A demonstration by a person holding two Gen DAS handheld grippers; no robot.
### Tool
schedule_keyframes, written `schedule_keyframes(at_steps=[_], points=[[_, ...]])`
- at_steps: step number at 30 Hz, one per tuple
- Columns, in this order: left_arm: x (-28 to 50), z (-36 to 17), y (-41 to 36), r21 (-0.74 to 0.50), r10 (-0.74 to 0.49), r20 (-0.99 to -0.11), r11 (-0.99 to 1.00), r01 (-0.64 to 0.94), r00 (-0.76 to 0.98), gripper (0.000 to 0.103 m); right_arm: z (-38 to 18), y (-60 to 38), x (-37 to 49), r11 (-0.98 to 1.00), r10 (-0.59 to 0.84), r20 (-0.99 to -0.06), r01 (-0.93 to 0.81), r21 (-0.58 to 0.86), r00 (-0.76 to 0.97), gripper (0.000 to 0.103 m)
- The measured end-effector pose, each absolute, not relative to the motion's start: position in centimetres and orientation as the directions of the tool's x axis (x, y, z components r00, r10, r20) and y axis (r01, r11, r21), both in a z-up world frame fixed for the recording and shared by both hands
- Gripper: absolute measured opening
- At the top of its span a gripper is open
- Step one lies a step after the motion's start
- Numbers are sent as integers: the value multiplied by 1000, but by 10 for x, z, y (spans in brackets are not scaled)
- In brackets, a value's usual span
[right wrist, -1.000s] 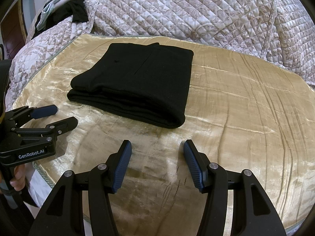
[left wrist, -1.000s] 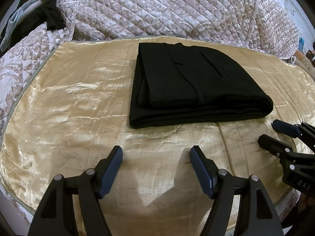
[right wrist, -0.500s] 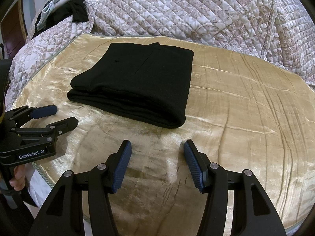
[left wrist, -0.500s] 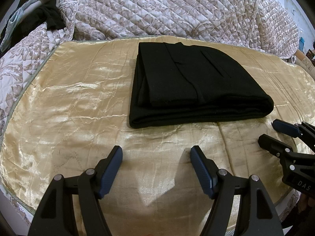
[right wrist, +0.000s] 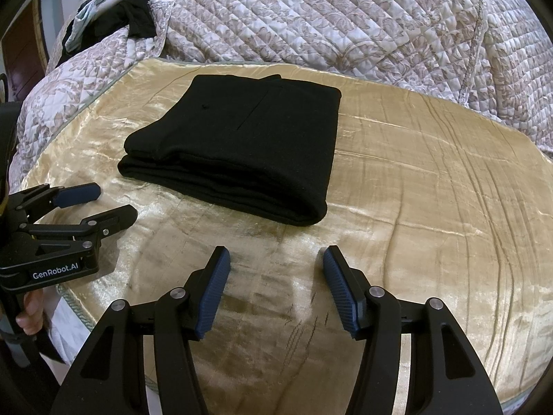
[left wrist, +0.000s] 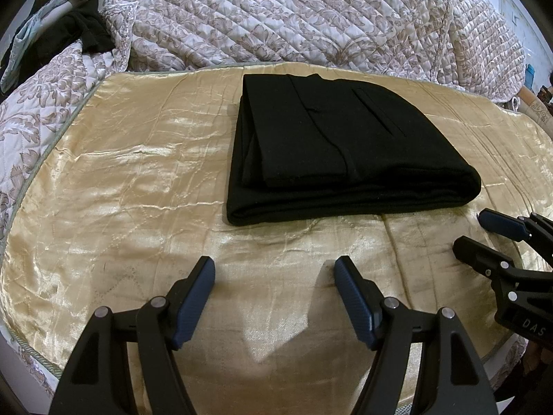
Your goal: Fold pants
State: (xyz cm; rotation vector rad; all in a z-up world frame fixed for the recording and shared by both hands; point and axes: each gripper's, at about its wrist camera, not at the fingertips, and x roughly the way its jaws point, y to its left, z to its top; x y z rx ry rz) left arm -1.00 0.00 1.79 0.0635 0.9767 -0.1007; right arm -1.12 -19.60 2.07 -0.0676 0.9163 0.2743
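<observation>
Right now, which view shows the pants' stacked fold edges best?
The left wrist view: the pants show layered edges along the left and near sides. The right wrist view shows them too, more obliquely, layers harder to separate.

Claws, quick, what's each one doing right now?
Left claw: open, holding nothing, short of the black pants.
Right claw: open, holding nothing.

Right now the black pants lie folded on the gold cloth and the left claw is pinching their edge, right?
Not quite. The black pants do lie folded on the gold cloth, but the left gripper is open and clear of them, as the left wrist view shows.
</observation>
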Motion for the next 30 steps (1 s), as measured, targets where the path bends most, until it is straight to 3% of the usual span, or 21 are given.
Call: schedule_keyframes(at_steps=[30], points=[[-9, 18, 0, 10, -55, -830, 993, 114, 554, 74, 21, -196, -12, 962, 202, -791, -269, 49, 577, 58]])
